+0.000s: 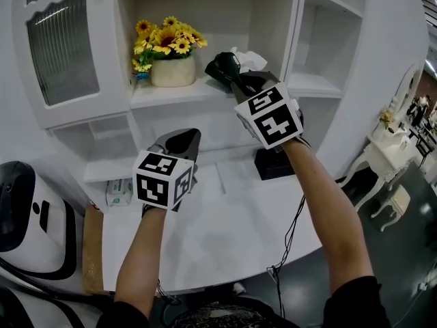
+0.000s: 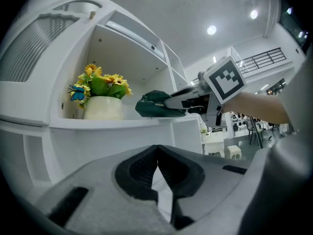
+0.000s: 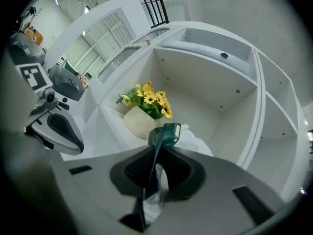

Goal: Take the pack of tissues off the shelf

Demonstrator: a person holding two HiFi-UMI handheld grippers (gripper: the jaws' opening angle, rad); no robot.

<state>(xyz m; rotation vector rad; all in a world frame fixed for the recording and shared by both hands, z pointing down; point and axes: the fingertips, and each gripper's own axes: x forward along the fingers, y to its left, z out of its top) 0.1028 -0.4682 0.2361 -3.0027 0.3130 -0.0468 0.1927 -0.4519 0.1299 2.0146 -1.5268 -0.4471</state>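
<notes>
My right tool: my right tool (image 3: 156,153) is squeezed shut on a thin edge of the wrapper of the pack of tissues (image 3: 167,133) (green wrap and a bit of white show between the jaws).
My left tool: my left tool (image 2: 157,151) is closed with nothing in it. It is low in the middle of the head view, over the bench (image 1: 225,231).
Where the pack is: it sits on the shelf (image 1: 171,93), at the top middle of the head view, just to the right of the flower pot (image 1: 173,72).
Which way from my tool: the pack is right in front of my right tool, up and to the left of the marker cube in the head view.
Which hand is nearer: the right one, and it has the pack already. The left one is well away, down by the bench.
How the pack lies: in the left gripper view its long side seems to run along the front of the shelf, left to right. The right end points at my right tool.
Next move, I think: pull straight back toward me, off the shelf edge and away from the pot.
Watch out: I only have a thin bit of wrapper, so it could slip.
</notes>
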